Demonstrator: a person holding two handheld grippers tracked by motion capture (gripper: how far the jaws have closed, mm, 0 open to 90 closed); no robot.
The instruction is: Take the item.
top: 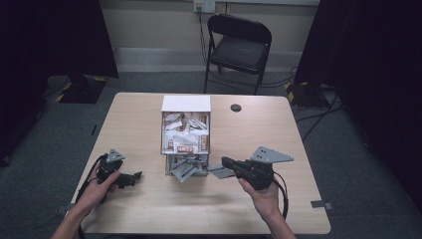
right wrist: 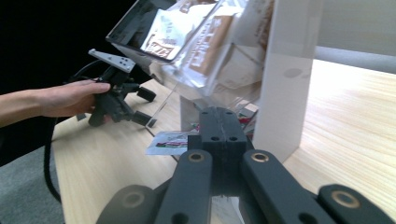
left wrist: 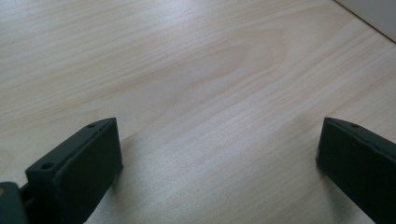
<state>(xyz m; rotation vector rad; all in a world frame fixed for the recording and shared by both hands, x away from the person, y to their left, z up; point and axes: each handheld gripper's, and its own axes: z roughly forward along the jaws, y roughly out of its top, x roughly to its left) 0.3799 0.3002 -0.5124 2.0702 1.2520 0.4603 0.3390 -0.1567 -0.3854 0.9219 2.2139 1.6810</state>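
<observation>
Two tongs: left tongs (left wrist: 219,158) spread wide over bare table (left wrist: 196,70), right tongs (right wrist: 223,126) pressed together beside a loose sachet (right wrist: 166,142). Probably fetching sachets; next, part and close on it.

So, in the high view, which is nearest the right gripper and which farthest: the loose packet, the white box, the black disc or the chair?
From the right gripper:
1. Loose packet, at its jaws.
2. White box, table centre.
3. Black disc, far table edge.
4. Chair, beyond the table.
</observation>
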